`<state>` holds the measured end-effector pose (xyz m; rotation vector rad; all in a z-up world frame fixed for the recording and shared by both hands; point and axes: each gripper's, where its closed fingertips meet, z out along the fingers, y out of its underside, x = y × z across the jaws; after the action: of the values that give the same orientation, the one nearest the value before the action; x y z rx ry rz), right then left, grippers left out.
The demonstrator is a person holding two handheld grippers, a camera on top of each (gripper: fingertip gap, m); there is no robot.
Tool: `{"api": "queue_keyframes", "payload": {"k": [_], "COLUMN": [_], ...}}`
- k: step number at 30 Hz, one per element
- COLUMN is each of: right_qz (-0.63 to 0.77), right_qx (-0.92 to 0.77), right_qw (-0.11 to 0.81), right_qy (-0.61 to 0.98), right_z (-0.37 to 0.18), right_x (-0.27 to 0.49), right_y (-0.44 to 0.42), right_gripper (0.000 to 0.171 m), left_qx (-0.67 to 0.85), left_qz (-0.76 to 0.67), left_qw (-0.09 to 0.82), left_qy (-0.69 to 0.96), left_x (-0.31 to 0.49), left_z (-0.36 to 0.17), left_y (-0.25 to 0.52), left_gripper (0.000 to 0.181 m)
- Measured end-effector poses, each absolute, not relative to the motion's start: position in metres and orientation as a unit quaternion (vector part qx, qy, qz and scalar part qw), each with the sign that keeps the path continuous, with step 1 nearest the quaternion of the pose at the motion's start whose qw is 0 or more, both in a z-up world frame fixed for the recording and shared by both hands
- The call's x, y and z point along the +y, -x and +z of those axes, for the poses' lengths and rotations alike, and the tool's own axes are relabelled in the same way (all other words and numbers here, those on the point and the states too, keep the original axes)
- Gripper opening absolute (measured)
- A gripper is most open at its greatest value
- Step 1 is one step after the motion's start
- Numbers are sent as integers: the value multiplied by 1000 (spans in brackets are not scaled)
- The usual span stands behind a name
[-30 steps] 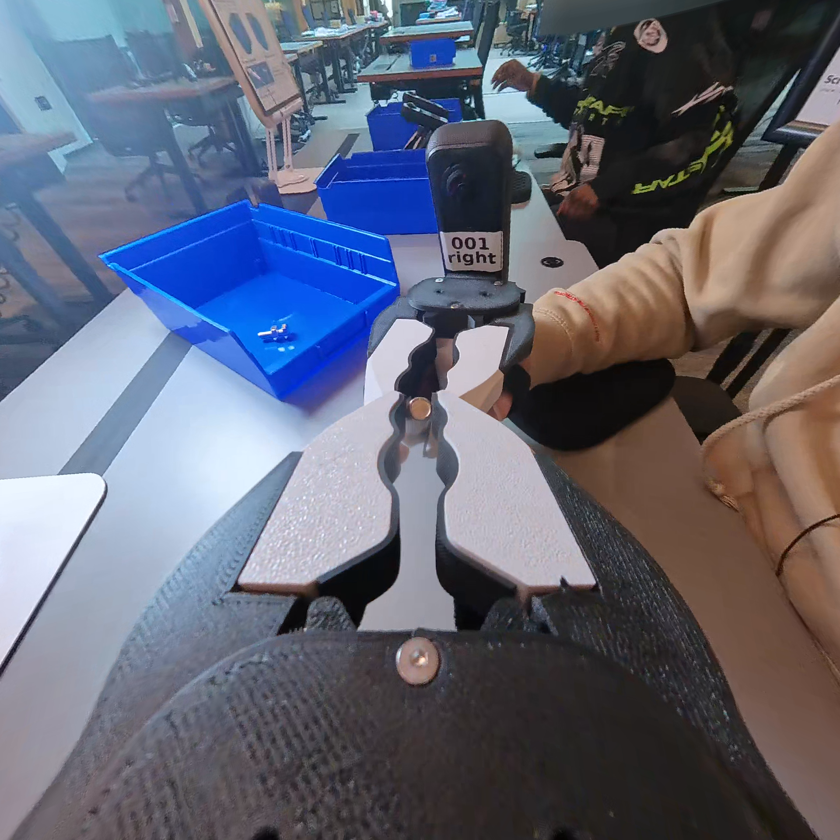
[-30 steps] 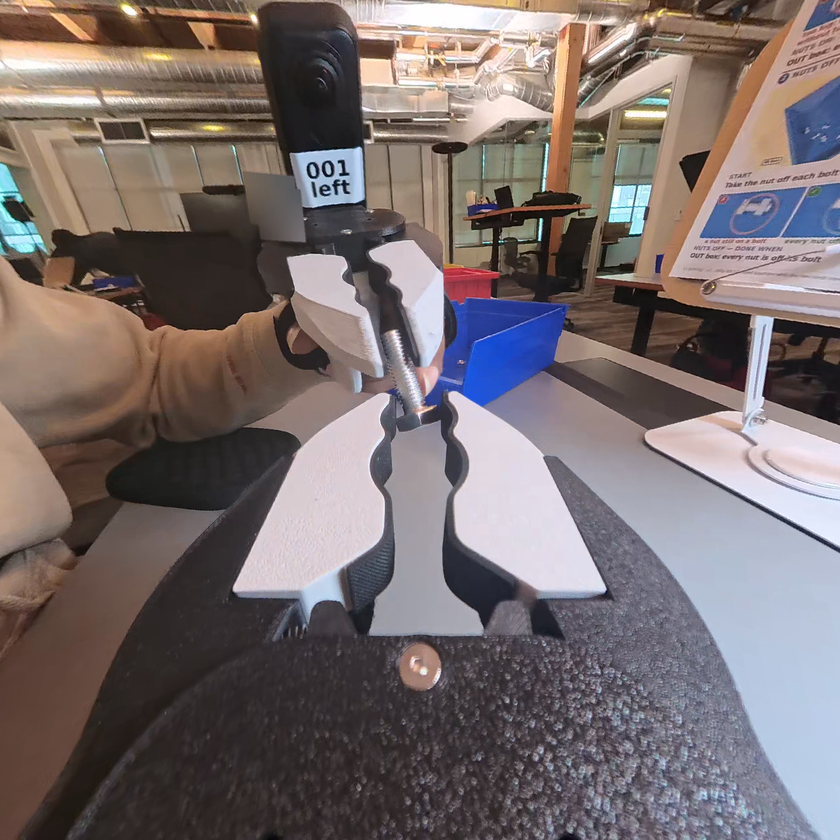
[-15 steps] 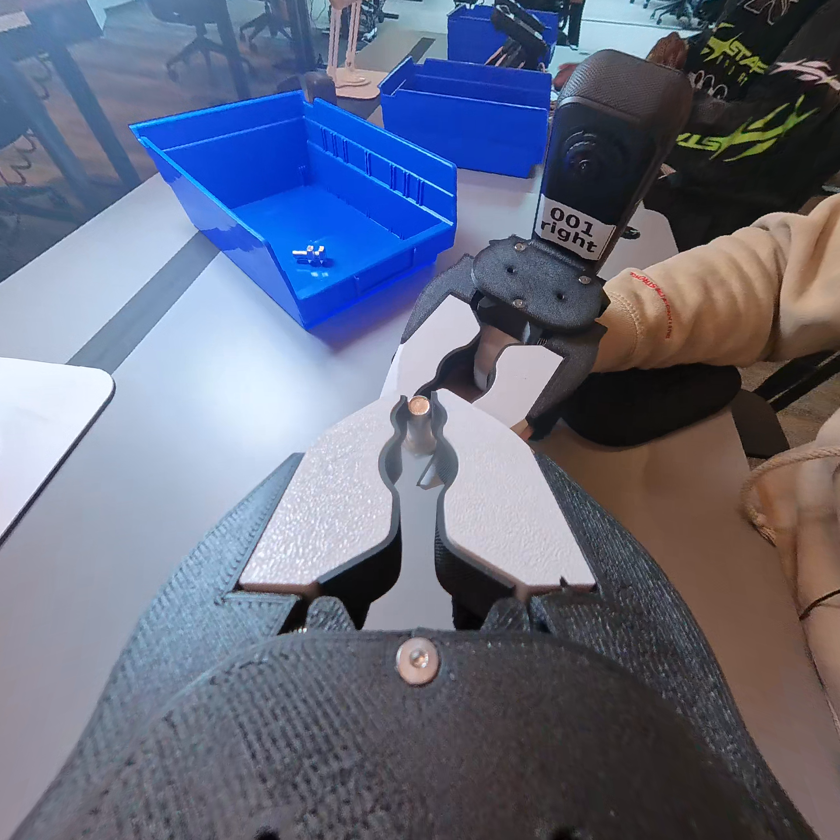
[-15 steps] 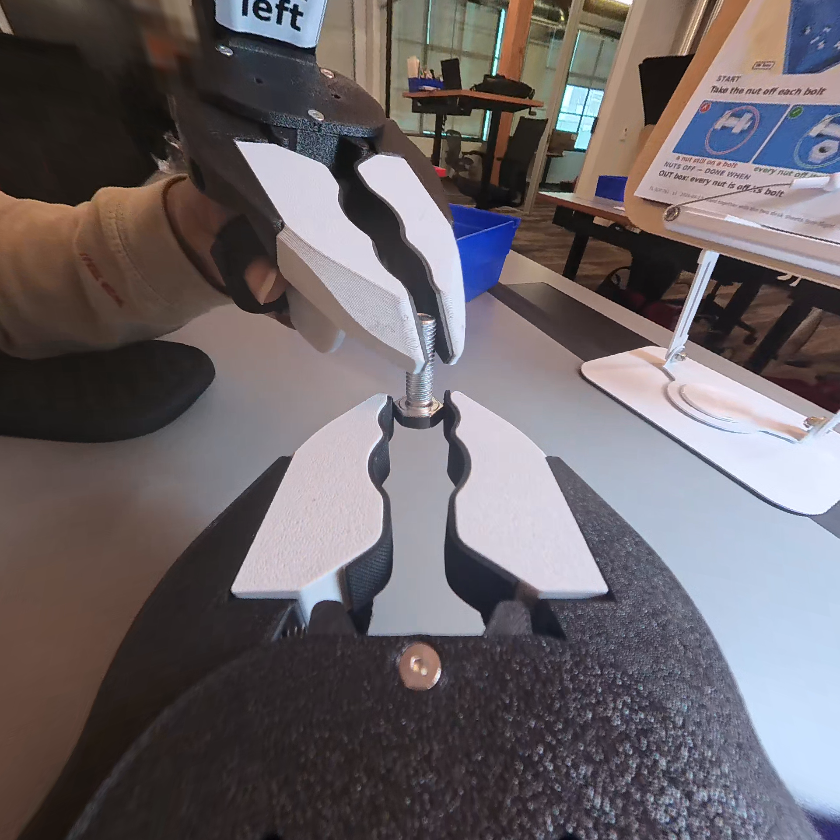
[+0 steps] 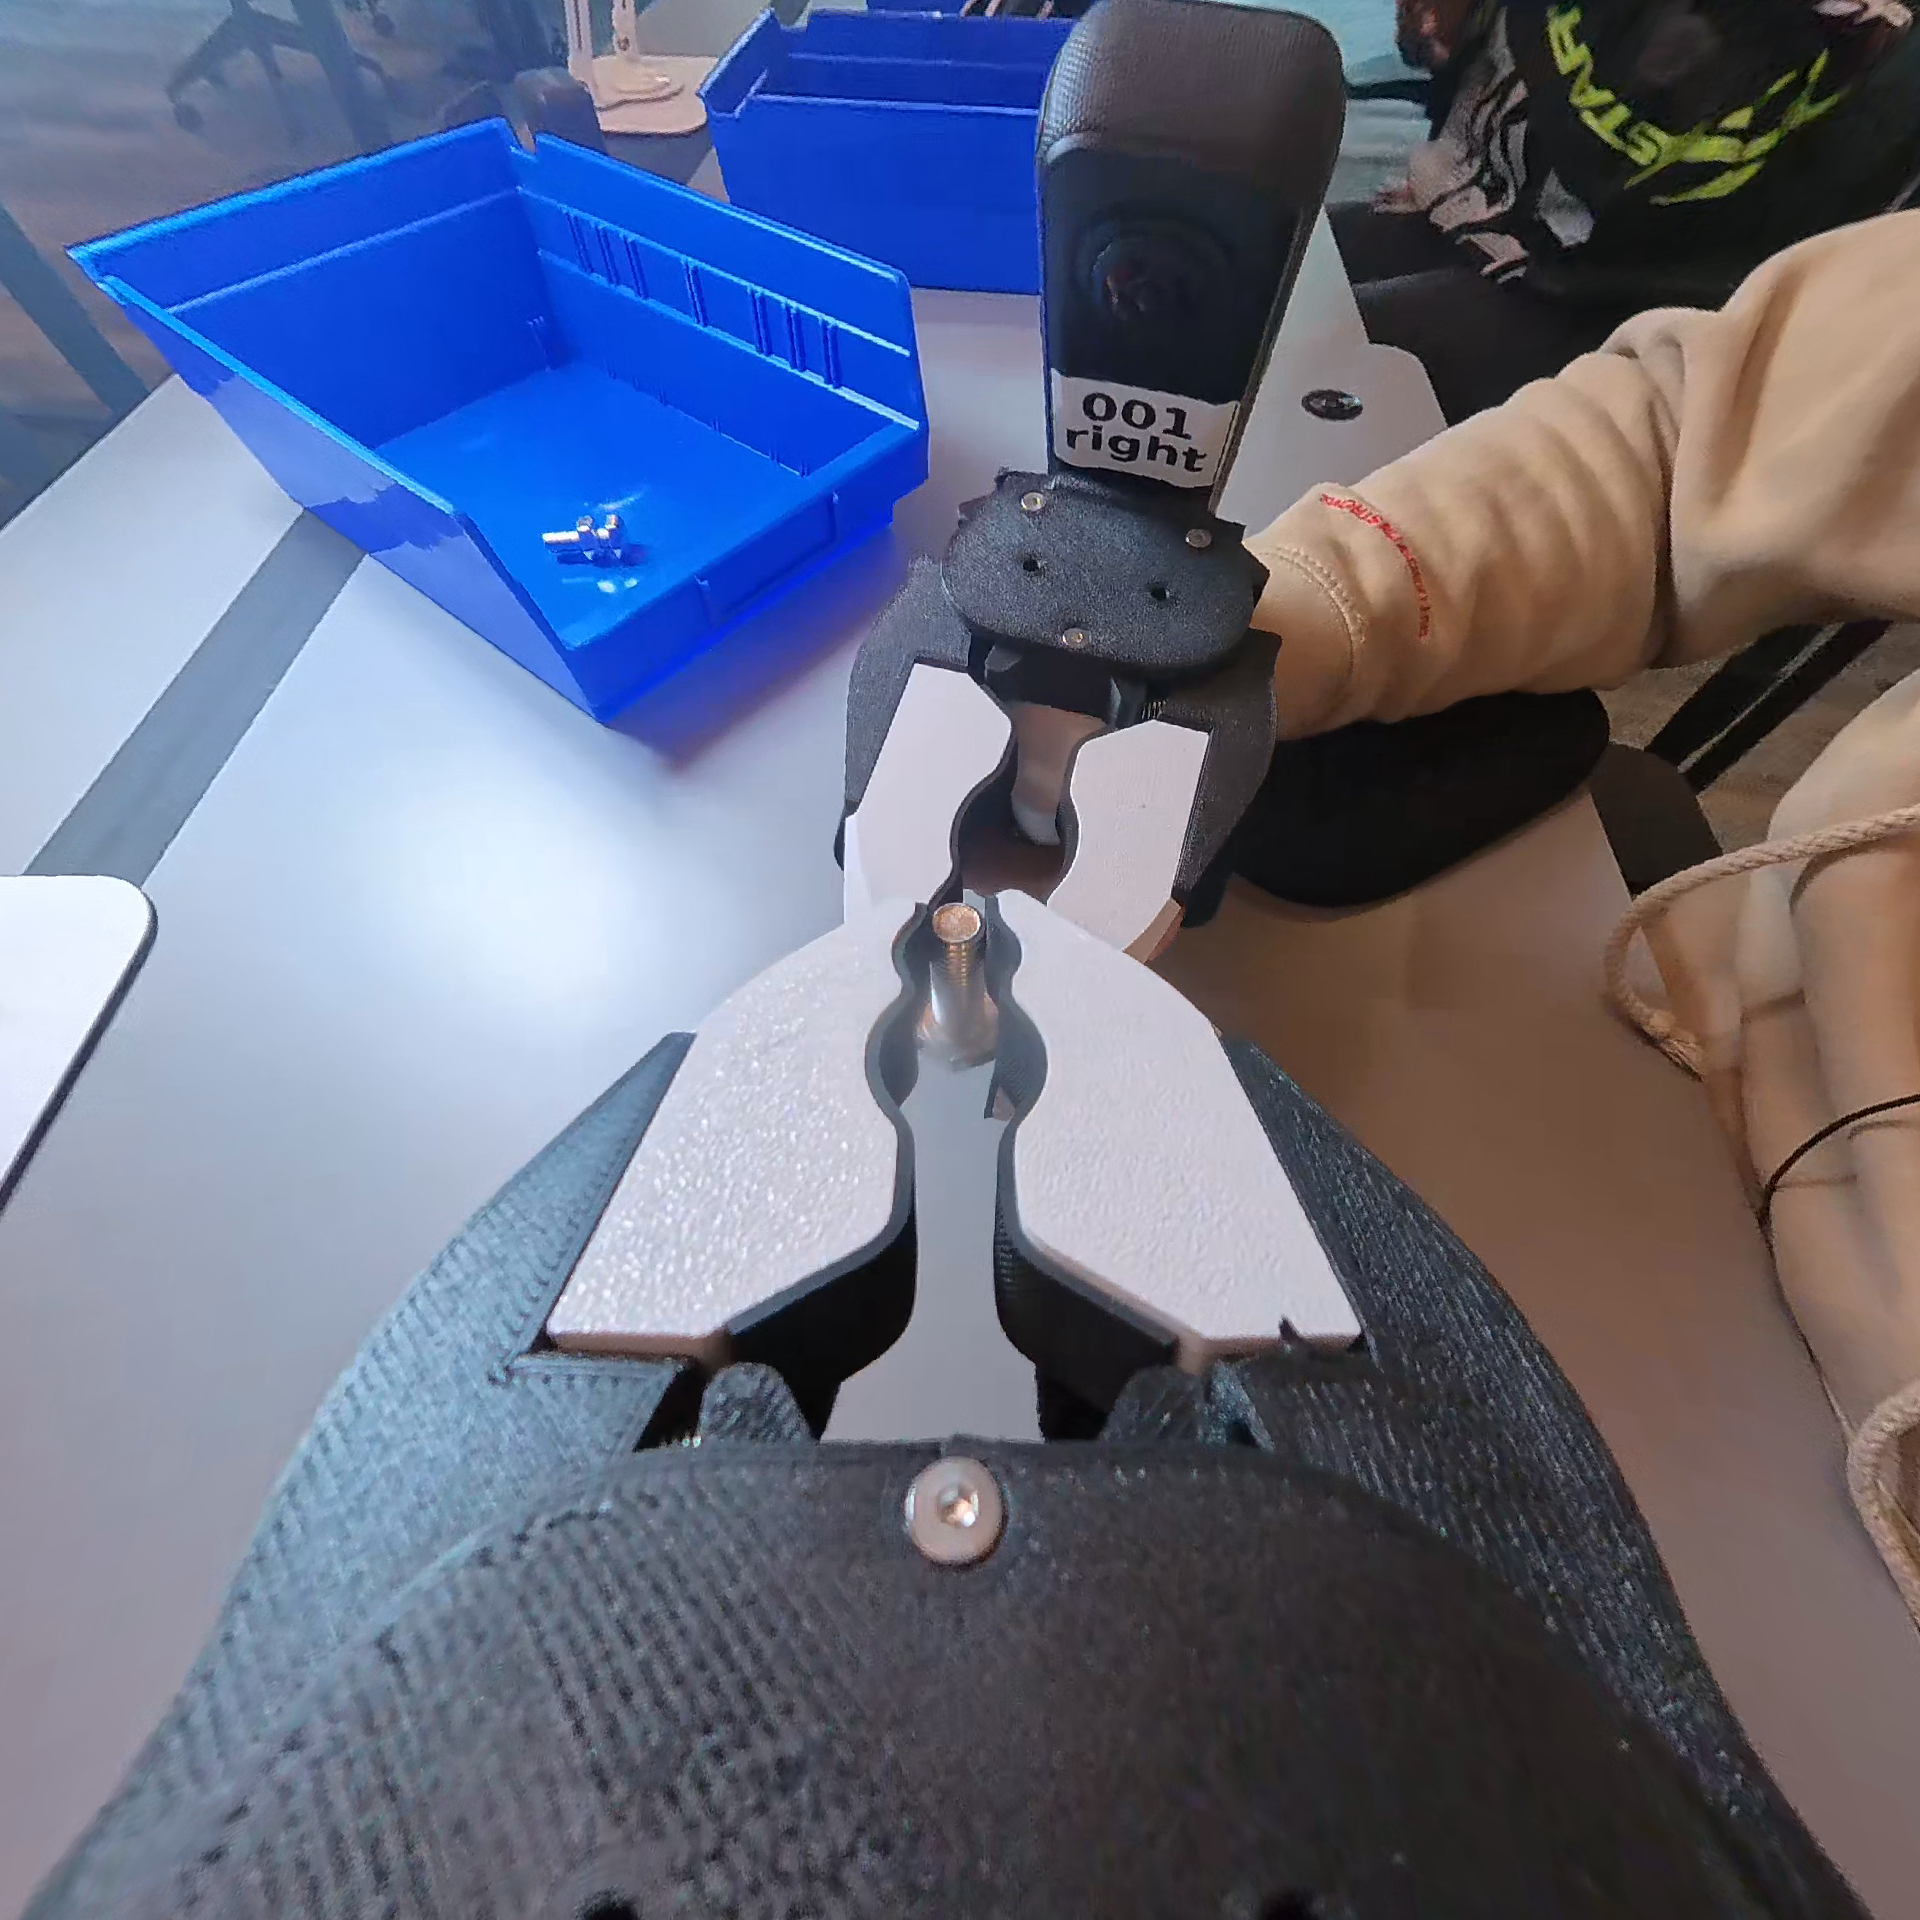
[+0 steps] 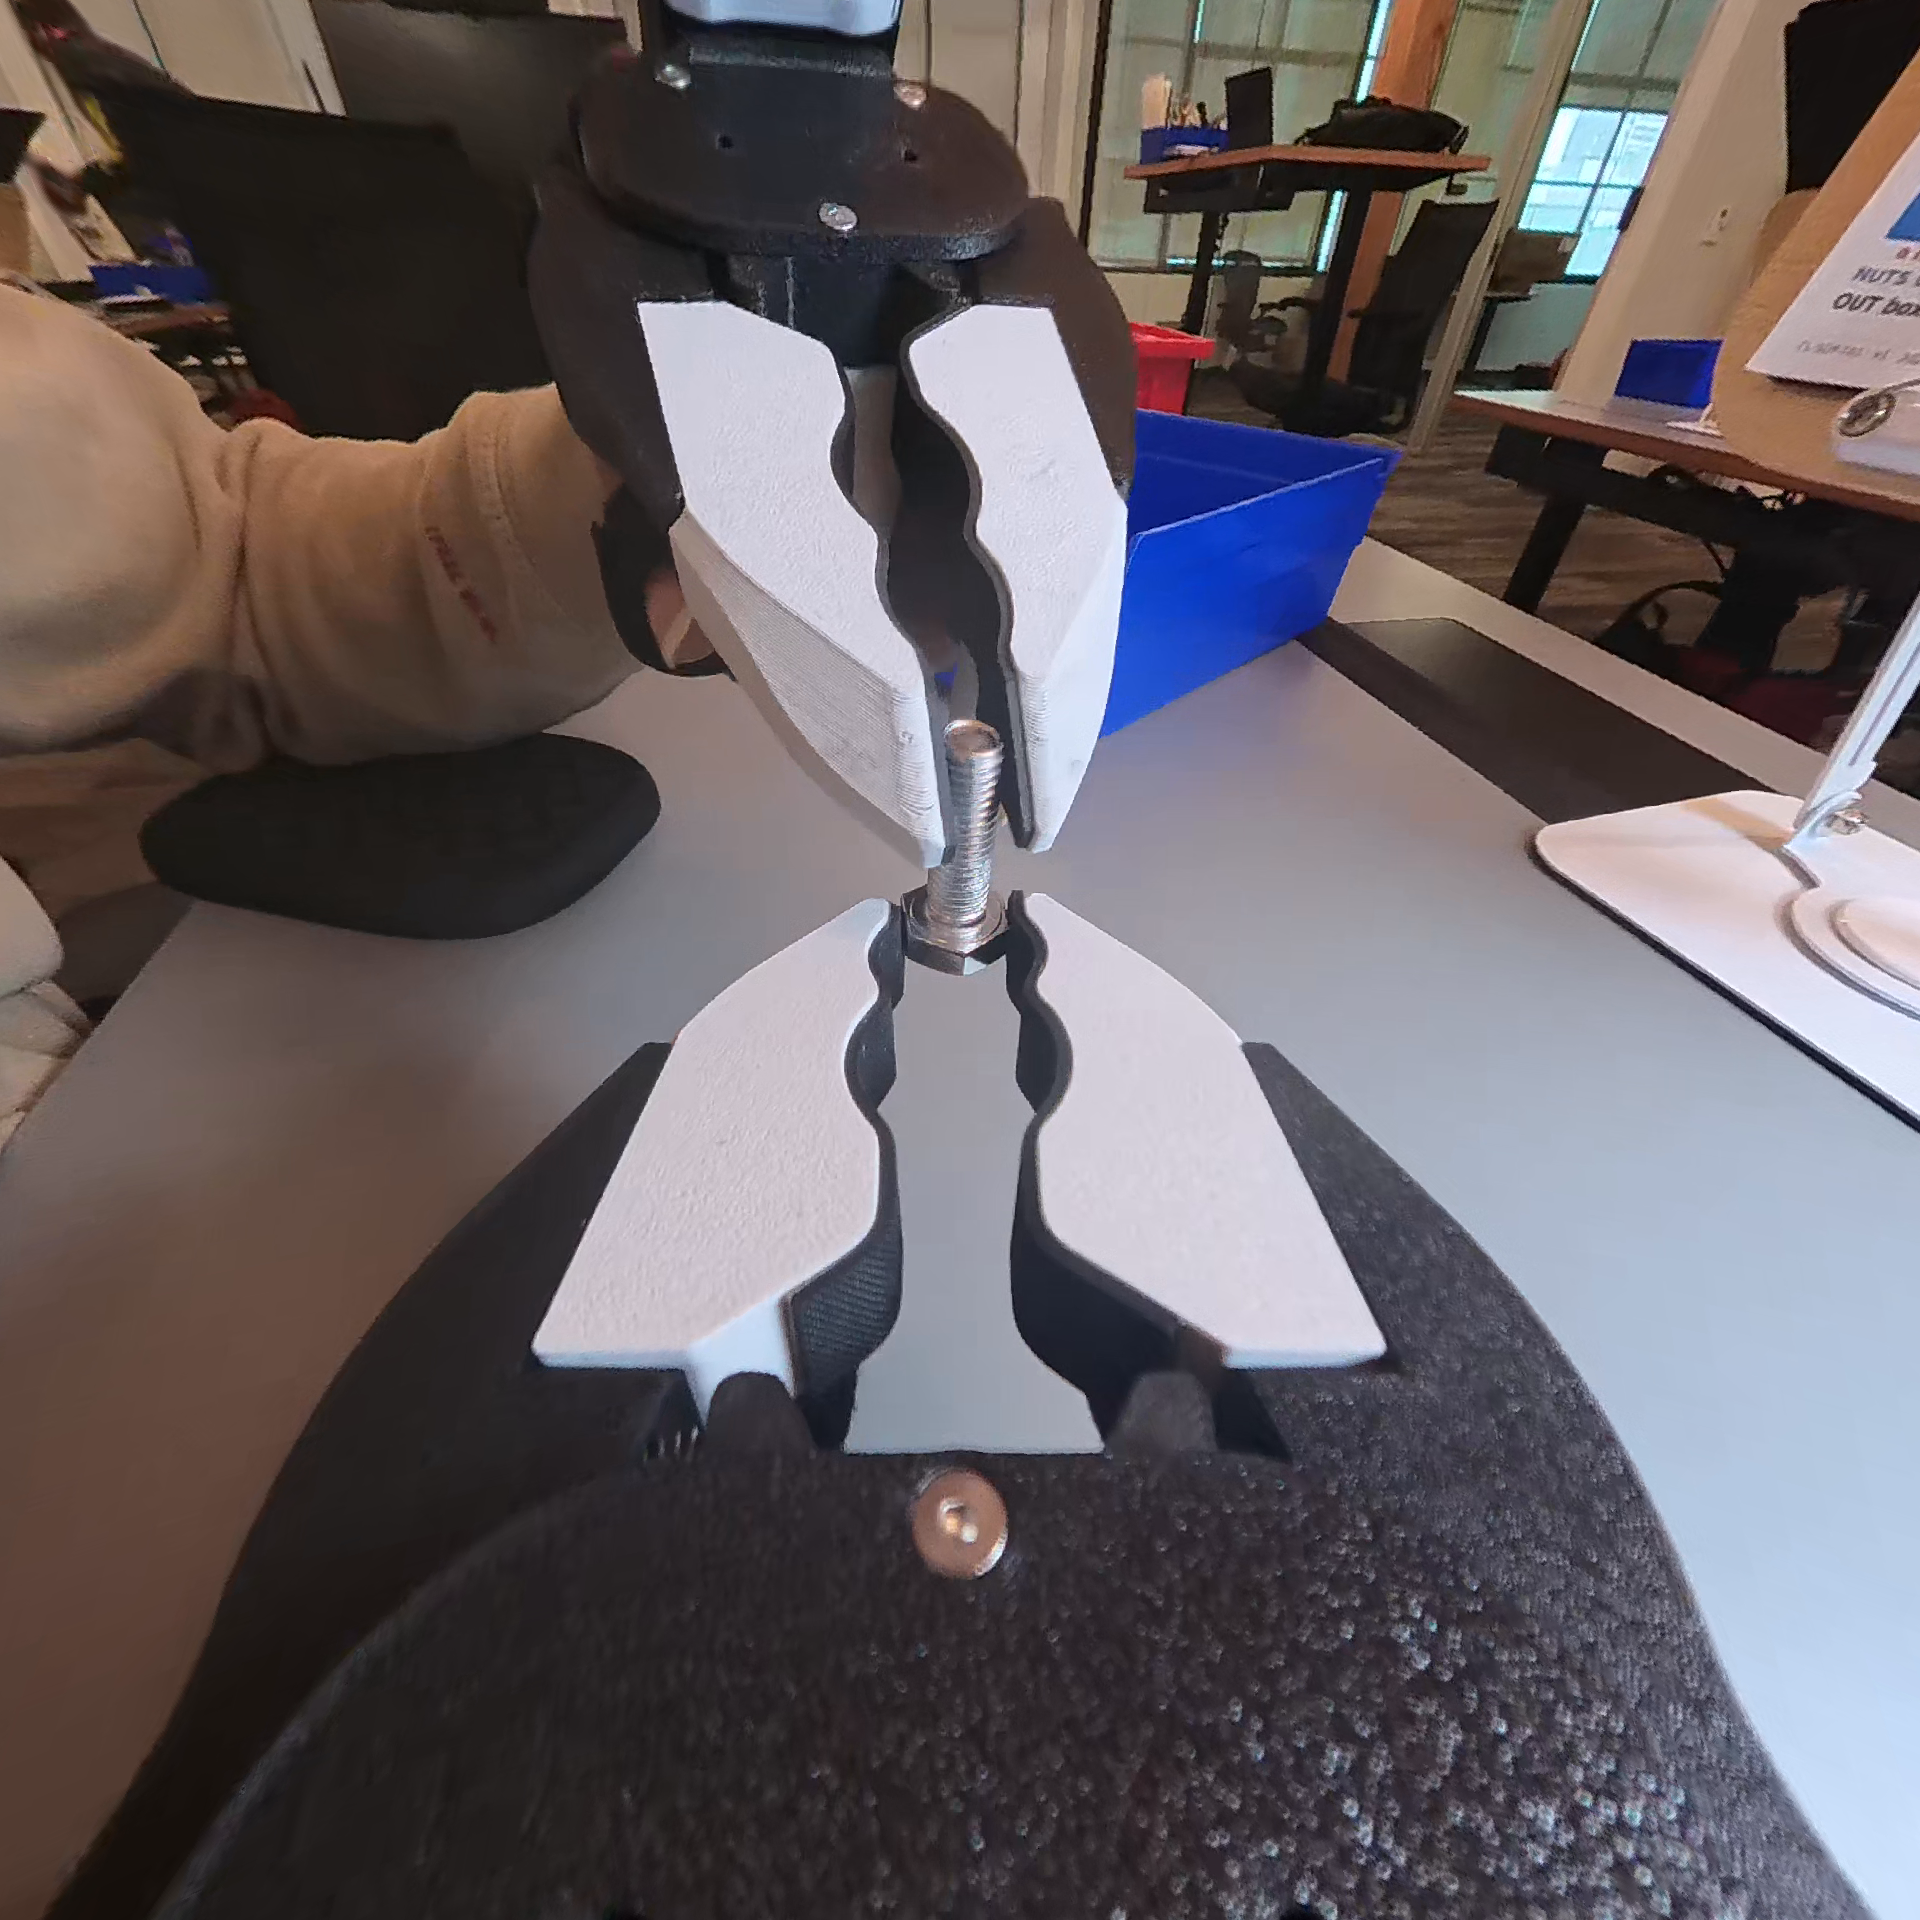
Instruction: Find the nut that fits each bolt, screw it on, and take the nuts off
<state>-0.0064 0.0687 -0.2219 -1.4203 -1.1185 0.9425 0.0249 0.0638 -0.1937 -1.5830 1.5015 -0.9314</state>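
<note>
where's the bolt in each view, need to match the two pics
Left wrist view: the bolt sits just above centre, pinched between the tips of the left tongs, end-on to the camera.
Right wrist view: the bolt stands upright at centre, its top in the left tongs, its lower end in a nut held by the right tongs.
Shared landmark: the blue bin behind the tongs.

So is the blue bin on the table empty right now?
No, the blue bin holds a small cluster of metal hardware on its floor near the front lip.
</note>
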Motion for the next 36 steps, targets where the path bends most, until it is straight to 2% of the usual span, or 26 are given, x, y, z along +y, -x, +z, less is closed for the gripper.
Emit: {"api": "queue_keyframes", "payload": {"k": [2, 5, 10, 14, 21, 24, 31, 36], "right_qz": [396, 386, 370, 375, 365, 369, 364, 361], "right_qx": [-454, -436, -409, -401, -412, -411, -425, -425], "right_qw": [529, 540, 551, 545, 547, 541, 523, 518], "right_qy": [598, 607, 626, 633, 631, 634, 642, 649], "right_z": [-218, -215, -214, -216, -217, -220, -234, -240], "right_x": [72, 80, 95, 98, 96, 96, 95, 97], "right_y": [5, -1, -14, -15, -14, -11, -1, -1], "right_gripper": [19, 19, 19, 19, 19, 19, 19, 19], "left_qx": [571, 542, 450, 380, 297, 295, 362, 370], "left_qz": [-369, -368, -309, -206, -81, -46, 34, 81], "left_qw": [394, 425, 510, 508, 409, 337, 103, 20], "left_qy": [618, 625, 664, 745, 859, 893, 926, 925], "left_x": [68, 82, 133, 177, 209, 209, 191, 204], "left_z": [-188, -169, -127, -143, -191, -206, -258, -283], "left_y": [-23, -6, 75, 165, 293, 333, 387, 410], "left_gripper": [13, 30, 28, 26, 28, 29, 30, 29]}}
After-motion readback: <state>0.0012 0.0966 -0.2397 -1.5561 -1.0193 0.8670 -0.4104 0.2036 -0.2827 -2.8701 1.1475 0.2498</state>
